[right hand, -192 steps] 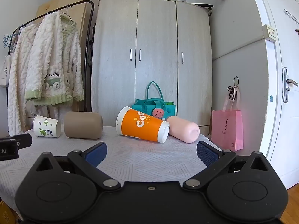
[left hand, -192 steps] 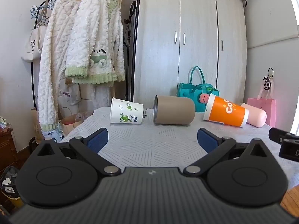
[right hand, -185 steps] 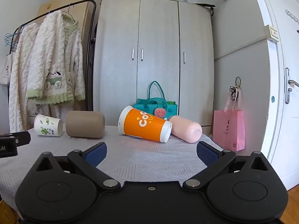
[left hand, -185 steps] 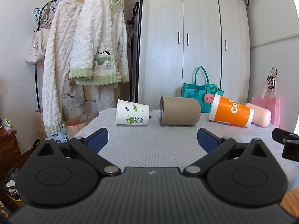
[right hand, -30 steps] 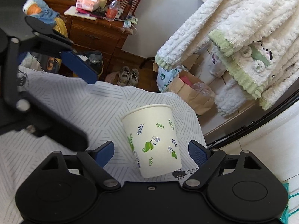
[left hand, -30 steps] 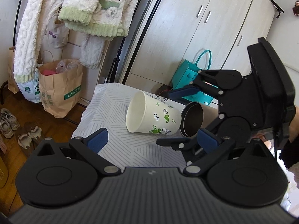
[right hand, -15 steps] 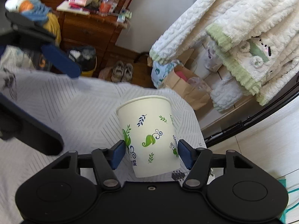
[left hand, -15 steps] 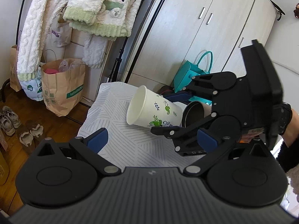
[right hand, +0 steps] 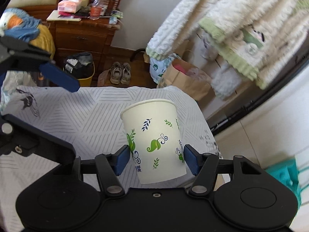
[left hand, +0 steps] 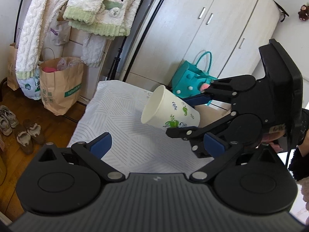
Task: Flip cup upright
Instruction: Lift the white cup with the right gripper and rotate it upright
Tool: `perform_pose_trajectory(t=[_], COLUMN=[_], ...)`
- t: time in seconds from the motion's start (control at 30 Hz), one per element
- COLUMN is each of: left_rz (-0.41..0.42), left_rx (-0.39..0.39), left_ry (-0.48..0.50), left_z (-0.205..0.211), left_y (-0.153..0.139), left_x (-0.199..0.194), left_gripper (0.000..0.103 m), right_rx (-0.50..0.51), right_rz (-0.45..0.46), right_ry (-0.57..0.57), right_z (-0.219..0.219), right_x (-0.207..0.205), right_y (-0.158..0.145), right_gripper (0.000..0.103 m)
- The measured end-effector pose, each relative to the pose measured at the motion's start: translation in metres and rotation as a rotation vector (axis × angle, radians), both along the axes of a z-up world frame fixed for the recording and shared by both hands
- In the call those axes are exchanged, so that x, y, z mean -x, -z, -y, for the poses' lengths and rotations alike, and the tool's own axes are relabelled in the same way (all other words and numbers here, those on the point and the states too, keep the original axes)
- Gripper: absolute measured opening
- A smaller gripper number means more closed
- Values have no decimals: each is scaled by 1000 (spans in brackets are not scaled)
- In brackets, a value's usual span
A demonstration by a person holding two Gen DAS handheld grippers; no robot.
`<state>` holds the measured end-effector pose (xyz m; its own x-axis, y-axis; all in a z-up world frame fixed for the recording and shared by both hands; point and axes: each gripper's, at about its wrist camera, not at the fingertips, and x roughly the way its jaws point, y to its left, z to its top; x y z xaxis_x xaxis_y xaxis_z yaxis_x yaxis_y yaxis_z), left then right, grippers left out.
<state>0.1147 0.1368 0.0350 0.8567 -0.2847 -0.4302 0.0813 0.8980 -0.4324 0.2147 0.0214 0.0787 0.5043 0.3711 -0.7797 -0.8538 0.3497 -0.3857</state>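
A white paper cup with green leaf prints (right hand: 154, 141) is clamped between the blue pads of my right gripper (right hand: 156, 159), which is shut on its lower body. The cup is lifted off the table and tilted, its open mouth up and to the left in the left wrist view (left hand: 170, 110). The right gripper (left hand: 195, 116) comes in from the right there. My left gripper (left hand: 157, 144) is open and empty, hovering over the table's near part, short of the cup; one of its fingers (right hand: 59, 77) shows in the right wrist view.
The table (left hand: 119, 119) has a white striped cloth. A teal bag (left hand: 191, 81) sits behind the cup. A brown paper bag (left hand: 61, 87), shoes (left hand: 29, 135) and hanging fleece clothes (left hand: 96, 5) are left of the table. A wooden dresser (right hand: 83, 32) stands beyond.
My right gripper has closed fully on the paper cup and raised it off the table, tilting its mouth upward. The left gripper stays open and has shifted a little.
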Motion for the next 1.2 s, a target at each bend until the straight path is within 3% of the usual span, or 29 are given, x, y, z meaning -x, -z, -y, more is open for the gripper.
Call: perform_pose_trajectory(t=[0.23,0.5,0.63,0.87,1.0,1.2], left_rz=[45,49,47,25,14,-49], left_rx=[-39,-52,-29,-58,-68,-79], left_ry=[24,97,156,251,278,292], left_z=[19,56,76,123,141,155], left_y=[-15,-19,-13,-8,-4,3], left_x=[24,36,36,33,32,18], left_gripper=[103,103,103,103,103,103], right_rx=[-48,-22,-13,-49,-74,-138], right_rz=[-23,-53,-86,-170,-231,-235], right_ry=[54,153,236,355,408,476], right_z=[32,71,98,148,167,182], right_x=[26,61,75,84,81,75], right_y=[-24,-30,-24,-4,15,29], right_gripper=[66,66,66,66,66,67])
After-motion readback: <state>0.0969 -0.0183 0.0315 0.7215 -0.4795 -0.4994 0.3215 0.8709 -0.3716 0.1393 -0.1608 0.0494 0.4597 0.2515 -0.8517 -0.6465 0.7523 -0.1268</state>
